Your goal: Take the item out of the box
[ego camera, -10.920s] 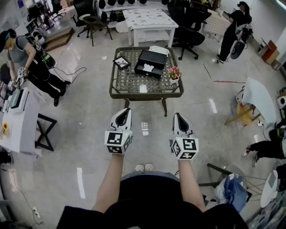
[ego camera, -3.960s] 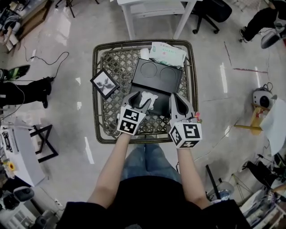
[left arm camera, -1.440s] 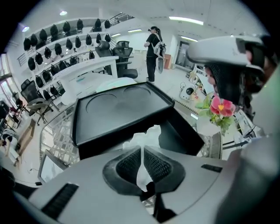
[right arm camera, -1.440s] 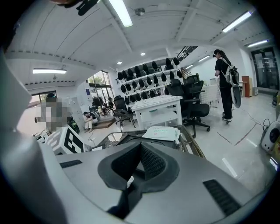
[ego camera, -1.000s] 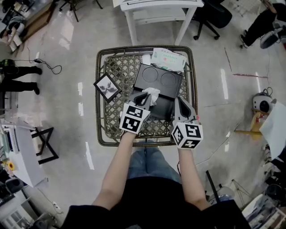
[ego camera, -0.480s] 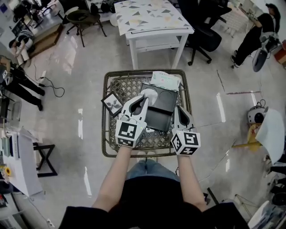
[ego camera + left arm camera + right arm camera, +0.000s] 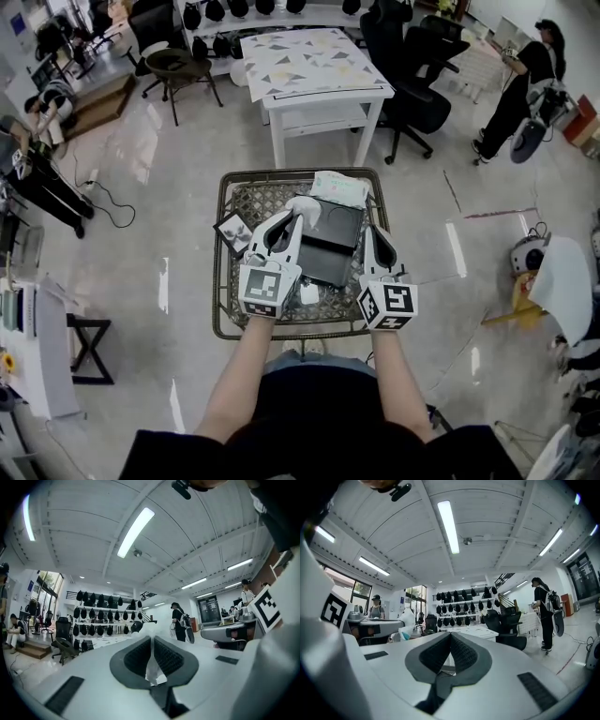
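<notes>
A black box (image 7: pixel 327 251) lies open on the wicker table (image 7: pixel 228 314), seen in the head view. My left gripper (image 7: pixel 302 215) is raised above the box's left side and is shut on a crumpled white item (image 7: pixel 311 212). In the left gripper view the white item (image 7: pixel 151 666) is pinched between the ribbed pads (image 7: pixel 168 657) and sticks out past the tips, while the left gripper (image 7: pixel 152 638) points out into the room. My right gripper (image 7: pixel 374 234) is held beside the box's right edge. In the right gripper view the right gripper (image 7: pixel 450 635) has its jaws together with nothing between them.
On the wicker table lie a small framed picture (image 7: pixel 232 232), a pack of wipes (image 7: pixel 339 187) behind the box, and a small white card (image 7: pixel 308 293) near the front. A white table (image 7: pixel 314 58) and office chairs (image 7: pixel 412 56) stand beyond. A person (image 7: pixel 525 80) stands at the far right.
My left gripper has risen from the box with the white item in its jaws. The head view has pulled back, so the table looks smaller. The right gripper stays shut beside the box.
</notes>
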Demonstrator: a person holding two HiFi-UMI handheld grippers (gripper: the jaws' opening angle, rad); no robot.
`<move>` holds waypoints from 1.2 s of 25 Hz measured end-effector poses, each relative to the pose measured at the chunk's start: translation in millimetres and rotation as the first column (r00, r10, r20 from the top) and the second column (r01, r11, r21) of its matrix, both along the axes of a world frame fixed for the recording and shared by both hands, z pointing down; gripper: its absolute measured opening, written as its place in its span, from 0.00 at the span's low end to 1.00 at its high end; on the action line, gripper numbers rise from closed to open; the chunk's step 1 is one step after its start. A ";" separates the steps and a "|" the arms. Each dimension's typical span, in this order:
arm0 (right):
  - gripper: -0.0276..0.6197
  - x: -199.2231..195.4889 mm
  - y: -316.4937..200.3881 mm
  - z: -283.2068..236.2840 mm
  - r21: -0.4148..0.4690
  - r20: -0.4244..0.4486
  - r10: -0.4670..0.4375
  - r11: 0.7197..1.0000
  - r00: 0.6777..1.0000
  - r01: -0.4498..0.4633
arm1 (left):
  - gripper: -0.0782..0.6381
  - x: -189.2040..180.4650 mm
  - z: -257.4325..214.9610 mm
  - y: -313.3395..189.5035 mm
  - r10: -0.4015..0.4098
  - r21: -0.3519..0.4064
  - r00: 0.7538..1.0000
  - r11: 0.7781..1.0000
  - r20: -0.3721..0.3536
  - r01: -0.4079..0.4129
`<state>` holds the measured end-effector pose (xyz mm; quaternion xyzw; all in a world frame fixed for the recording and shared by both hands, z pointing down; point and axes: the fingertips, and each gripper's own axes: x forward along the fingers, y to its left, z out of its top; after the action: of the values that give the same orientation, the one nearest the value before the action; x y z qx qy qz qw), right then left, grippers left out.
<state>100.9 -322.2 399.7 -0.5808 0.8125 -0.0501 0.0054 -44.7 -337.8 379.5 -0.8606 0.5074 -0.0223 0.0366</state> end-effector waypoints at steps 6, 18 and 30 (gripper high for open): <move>0.05 8.1 7.0 -9.3 0.035 -0.001 0.015 0.999 1.000 -0.015 | 0.16 -5.1 -10.2 6.6 -0.012 0.034 1.000 0.999 -0.006 0.012; 0.05 25.9 17.5 -8.7 0.038 -0.013 0.064 0.997 0.998 -0.064 | 0.16 -27.4 -7.4 14.9 -0.057 0.023 0.998 0.998 -0.013 0.058; 0.05 19.2 22.9 -9.0 0.034 -0.033 0.067 0.997 0.997 -0.066 | 0.16 -32.7 -3.7 17.9 -0.054 0.015 0.998 0.998 -0.024 0.055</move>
<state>120.1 -299.4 390.7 -0.6082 0.7934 -0.0265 0.0030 -77.3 -319.9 375.8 -0.8464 0.5312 -0.0091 0.0365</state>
